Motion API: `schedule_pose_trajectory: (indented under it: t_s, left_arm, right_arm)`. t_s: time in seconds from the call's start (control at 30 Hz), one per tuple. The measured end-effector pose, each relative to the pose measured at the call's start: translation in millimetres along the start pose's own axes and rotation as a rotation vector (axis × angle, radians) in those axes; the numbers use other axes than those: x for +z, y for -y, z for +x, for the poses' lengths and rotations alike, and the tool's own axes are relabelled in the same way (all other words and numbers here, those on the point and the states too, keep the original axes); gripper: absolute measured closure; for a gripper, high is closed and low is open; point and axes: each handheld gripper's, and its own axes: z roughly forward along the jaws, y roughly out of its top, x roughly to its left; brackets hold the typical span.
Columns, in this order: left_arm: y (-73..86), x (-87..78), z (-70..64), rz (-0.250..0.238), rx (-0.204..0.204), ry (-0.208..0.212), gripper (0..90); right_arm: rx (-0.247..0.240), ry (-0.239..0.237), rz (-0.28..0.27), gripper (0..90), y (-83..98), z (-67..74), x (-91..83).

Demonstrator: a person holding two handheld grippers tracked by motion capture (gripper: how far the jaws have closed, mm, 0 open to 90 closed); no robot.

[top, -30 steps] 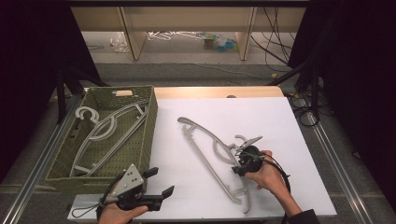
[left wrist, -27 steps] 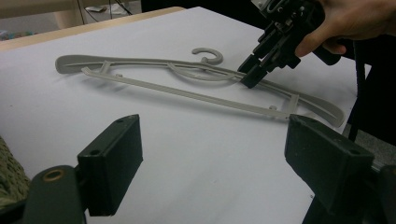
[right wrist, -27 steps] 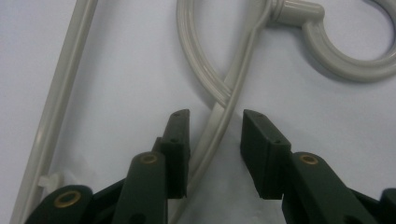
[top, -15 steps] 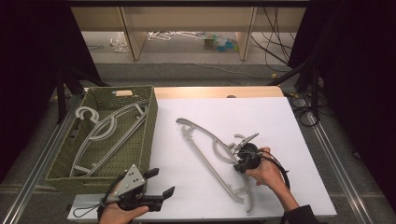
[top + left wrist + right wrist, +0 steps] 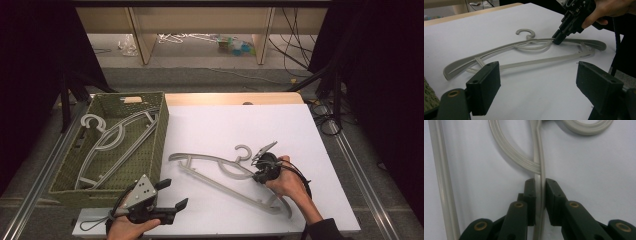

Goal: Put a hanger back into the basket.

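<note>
Hanger (image 5: 227,172), grey ribbed plastic with a curled hook, flat on matte white counter (image 5: 300,125). Right gripper (image 5: 540,195), jaws just closed, pinching its thin upper rail. Left gripper (image 5: 170,200) near front edge, blocky black jaws wide, empty. Woven green basket (image 5: 162,125) alongside.

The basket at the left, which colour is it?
Olive green basket, woven; best in the high view.

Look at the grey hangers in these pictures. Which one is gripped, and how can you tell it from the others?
The hanger on the white table: the right gripper has closed its fingers on its upper arm near the hook. The other hangers lie untouched in the green basket.
</note>
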Motion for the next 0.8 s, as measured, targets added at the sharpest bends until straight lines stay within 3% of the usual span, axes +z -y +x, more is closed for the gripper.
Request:
schedule_pose_trajectory:
  t_s: [0.23, 0.27, 0.3, 0.4, 0.5, 0.6, 0.67, 0.77, 0.8]
  left_arm:
    - [-15.5, 22.1, -4.0, 0.033, 0.047, 0.025, 21.4]
    - [-19.7, 26.8, -4.4, 0.045, 0.056, 0.028, 21.6]
    - [-22.6, 29.7, -4.3, 0.054, 0.067, 0.027, 21.6]
    - [-34.3, 43.4, -2.8, 0.077, 0.088, 0.046, 21.7]
    - [-43.7, 60.3, -1.8, 0.114, 0.088, 0.052, 23.4]
    - [-51.8, 78.8, 0.3, 0.148, 0.067, 0.089, 26.3]
    - [-57.8, 88.7, 2.2, 0.16, 0.084, 0.076, 27.4]
    - [-65.4, 102.9, 5.0, 0.189, 0.044, 0.097, 27.6]
    - [-67.0, 107.8, 6.2, 0.208, 0.052, 0.113, 28.5]
  right_arm:
    - [-0.092, -0.012, 0.011, 81.2, -1.8, -1.4, -1.7]
    - [-0.119, 0.003, 0.013, 81.5, -2.4, -0.9, -2.8]
    - [-0.176, 0.002, 0.009, 81.4, -3.3, -0.4, -5.4]
    - [-0.222, -0.016, -0.019, 81.5, -2.2, -1.1, -13.4]
    - [-0.269, -0.002, -0.026, 81.6, 0.4, -1.3, -23.2]
    - [-0.319, 0.016, -0.038, 81.6, 1.4, 2.2, -38.6]
    - [-0.329, 0.021, -0.043, 81.6, 1.4, 3.0, -41.4]
    - [-0.359, 0.027, -0.063, 81.6, 2.1, 5.5, -53.1]
    - [-0.365, 0.03, -0.062, 81.6, 2.5, 6.5, -56.2]
